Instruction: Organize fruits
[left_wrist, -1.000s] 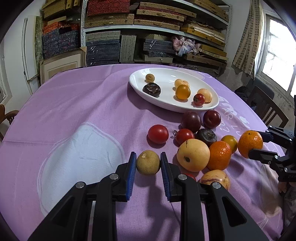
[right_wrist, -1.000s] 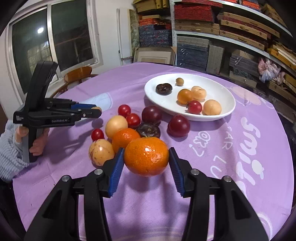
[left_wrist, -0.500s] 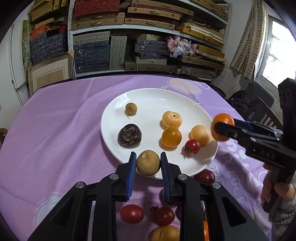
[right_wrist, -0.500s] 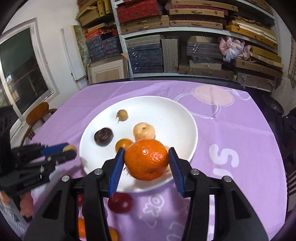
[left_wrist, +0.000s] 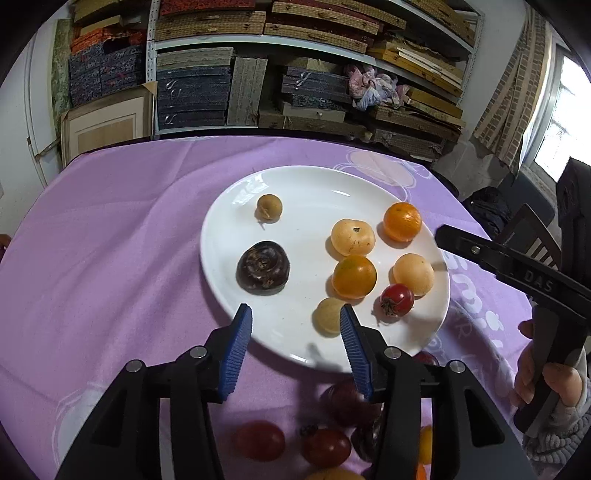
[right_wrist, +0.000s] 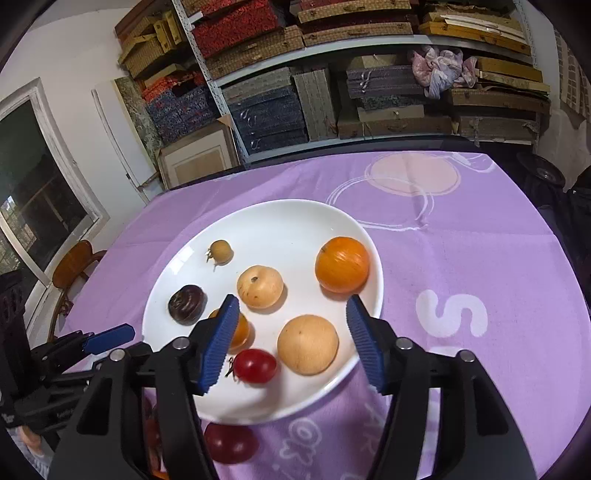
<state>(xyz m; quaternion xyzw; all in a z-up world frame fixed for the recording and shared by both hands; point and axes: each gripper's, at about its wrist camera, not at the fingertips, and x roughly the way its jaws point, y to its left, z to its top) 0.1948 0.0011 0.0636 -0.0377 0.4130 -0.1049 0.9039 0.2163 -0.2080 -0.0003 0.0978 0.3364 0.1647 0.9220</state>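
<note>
A small tan fruit (left_wrist: 328, 320), round and light with a dry-looking skin, lies on the near part of a white plate (left_wrist: 295, 184); it looks firm enough for a light pinch across its middle, though being round it would likely roll if nudged. It sits between the blue pads of the left gripper (left_wrist: 295, 345), close against the right-hand pad, and the jaws are opening with no pad pressing on it. A larger orange (right_wrist: 342, 264), heavier and dimpled, so probably less slippery, rests near the far right rim of the plate in the right wrist view; it would be taken across its widest part. It lies just beyond the tips of the right gripper (right_wrist: 291, 341), whose jaws are also opening and hold nothing. Around these on the plate are two pale fruits, an amber one, a cherry tomato (right_wrist: 255, 365), a dark wrinkled fruit (left_wrist: 263, 272) and another small tan one. The plate stands on a worktop under a purple cloth (left_wrist: 110, 240), with more red and dark fruits (left_wrist: 328, 445) loose on the cloth nearer the person.
</note>
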